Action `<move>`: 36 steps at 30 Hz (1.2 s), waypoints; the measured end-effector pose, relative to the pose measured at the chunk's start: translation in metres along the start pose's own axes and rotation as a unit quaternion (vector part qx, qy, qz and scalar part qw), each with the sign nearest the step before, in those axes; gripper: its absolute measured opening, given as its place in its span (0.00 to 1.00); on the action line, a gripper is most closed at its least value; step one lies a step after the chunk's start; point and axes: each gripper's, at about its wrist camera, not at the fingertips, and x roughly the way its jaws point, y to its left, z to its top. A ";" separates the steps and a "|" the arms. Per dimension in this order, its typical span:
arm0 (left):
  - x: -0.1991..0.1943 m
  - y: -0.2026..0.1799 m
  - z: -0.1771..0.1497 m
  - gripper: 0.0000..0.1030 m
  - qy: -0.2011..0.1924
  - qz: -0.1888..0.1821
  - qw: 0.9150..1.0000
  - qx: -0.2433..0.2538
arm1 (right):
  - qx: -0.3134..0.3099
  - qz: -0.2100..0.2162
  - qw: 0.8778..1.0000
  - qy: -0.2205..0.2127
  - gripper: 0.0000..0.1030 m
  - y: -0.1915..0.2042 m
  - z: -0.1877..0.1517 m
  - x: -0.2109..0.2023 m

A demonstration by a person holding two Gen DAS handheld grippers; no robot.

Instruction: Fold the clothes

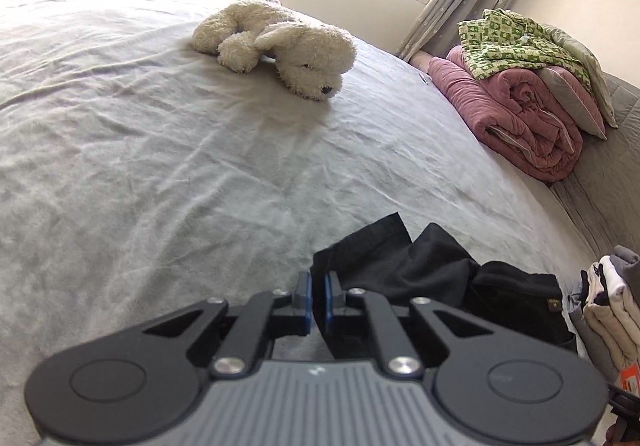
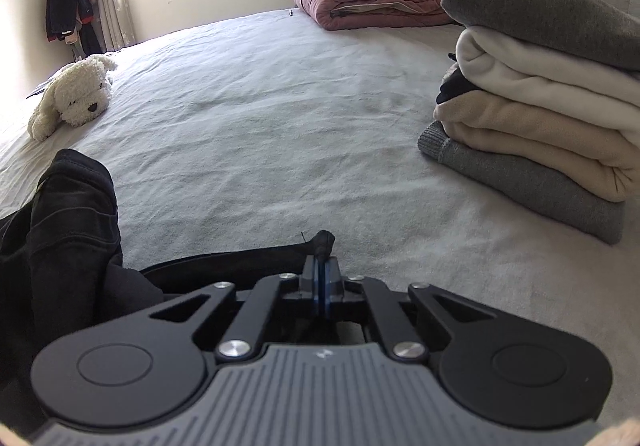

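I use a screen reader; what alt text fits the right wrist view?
The right gripper is shut on a corner of a black garment on a grey bed sheet. A stack of folded clothes sits to the right, a white plush dog far left.

No text, number or brand could be read in either view. The black garment (image 1: 516, 290) carried a small dark label with gold marks near its right edge, too small and blurred to make out, and the grey ribbed body of each gripper bore a tiny pale emblem, a shape and not a letter that could be read. An orange patch at the lower right edge of the left wrist view showed pale marks, also illegible.
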 end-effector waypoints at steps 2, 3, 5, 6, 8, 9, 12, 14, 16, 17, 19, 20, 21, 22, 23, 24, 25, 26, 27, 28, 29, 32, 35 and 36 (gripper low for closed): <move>-0.011 0.004 0.002 0.06 -0.010 0.014 1.000 0.016 | 0.003 -0.001 1.000 -0.005 0.02 0.000 0.001 -0.005; -0.016 0.006 0.003 0.06 -0.014 0.024 0.999 0.025 | 0.004 -0.001 1.000 -0.008 0.02 0.000 0.001 -0.008; -0.027 0.011 0.005 0.06 -0.021 0.043 0.998 0.044 | 0.003 -0.004 1.000 -0.016 0.02 -0.001 0.002 -0.016; -0.032 0.013 0.005 0.06 -0.023 0.053 0.997 0.055 | -0.001 -0.006 1.000 -0.018 0.02 -0.002 0.000 -0.020; -0.046 0.023 0.004 0.06 -0.025 0.073 0.994 0.075 | -0.011 -0.010 1.000 -0.022 0.02 -0.006 -0.002 -0.029; -0.052 0.030 0.003 0.06 -0.023 0.078 0.994 0.077 | -0.016 -0.013 1.000 -0.023 0.02 -0.007 -0.003 -0.033; -0.068 0.048 0.000 0.06 -0.012 0.084 0.994 0.071 | -0.031 -0.019 0.999 -0.028 0.02 -0.012 -0.007 -0.045; -0.078 0.058 -0.003 0.06 -0.004 0.085 0.994 0.065 | -0.041 -0.023 0.998 -0.031 0.02 -0.015 -0.010 -0.054; -0.088 0.064 -0.006 0.06 0.003 0.082 0.995 0.063 | -0.051 -0.027 0.998 -0.035 0.02 -0.018 -0.013 -0.062; -0.093 0.066 -0.008 0.06 0.006 0.079 0.995 0.063 | -0.056 -0.027 0.997 -0.033 0.02 -0.018 -0.016 -0.064; -0.103 0.069 -0.014 0.06 0.012 0.076 0.995 0.070 | -0.065 -0.026 0.997 -0.030 0.02 -0.019 -0.021 -0.070; -0.108 0.070 -0.017 0.06 0.016 0.074 0.994 0.073 | -0.072 -0.025 0.997 -0.027 0.02 -0.019 -0.025 -0.073; -0.112 0.071 -0.020 0.06 0.020 0.073 0.994 0.077 | -0.077 -0.024 0.996 -0.024 0.02 -0.018 -0.028 -0.075; -0.113 0.074 -0.023 0.06 0.035 0.071 0.994 0.079 | -0.082 -0.023 0.996 -0.021 0.02 -0.017 -0.031 -0.078; -0.112 0.077 -0.026 0.06 0.051 0.070 0.993 0.082 | -0.088 -0.021 0.996 -0.016 0.02 -0.017 -0.035 -0.080; -0.112 0.080 -0.029 0.06 0.066 0.069 0.992 0.084 | -0.093 -0.019 0.995 -0.010 0.02 -0.017 -0.038 -0.083; -0.112 0.083 -0.032 0.06 0.082 0.067 0.991 0.087 | -0.099 -0.016 0.995 -0.003 0.02 -0.016 -0.042 -0.083; -0.112 0.086 -0.035 0.06 0.097 0.066 0.989 0.090 | -0.104 -0.014 0.994 0.004 0.02 -0.016 -0.046 -0.083; -0.106 0.090 -0.039 0.06 0.117 0.065 0.987 0.090 | -0.108 -0.011 0.994 0.017 0.02 -0.015 -0.050 -0.081; -0.100 0.095 -0.044 0.06 0.137 0.065 0.984 0.091 | -0.112 -0.009 0.993 0.030 0.02 -0.015 -0.055 -0.079; -0.098 0.096 -0.046 0.06 0.144 0.064 0.983 0.095 | -0.114 -0.006 0.993 0.043 0.02 -0.015 -0.057 -0.075; -0.098 0.094 -0.045 0.08 0.148 0.061 0.981 0.114 | -0.118 -0.004 0.991 0.063 0.02 -0.013 -0.060 -0.065; -0.097 0.093 -0.039 0.22 0.148 0.057 0.980 0.123 | -0.113 -0.006 0.992 0.062 0.09 -0.012 -0.057 -0.062; -0.097 0.093 -0.038 0.35 0.148 0.056 0.979 0.127 | -0.108 -0.005 0.992 0.059 0.15 -0.013 -0.055 -0.063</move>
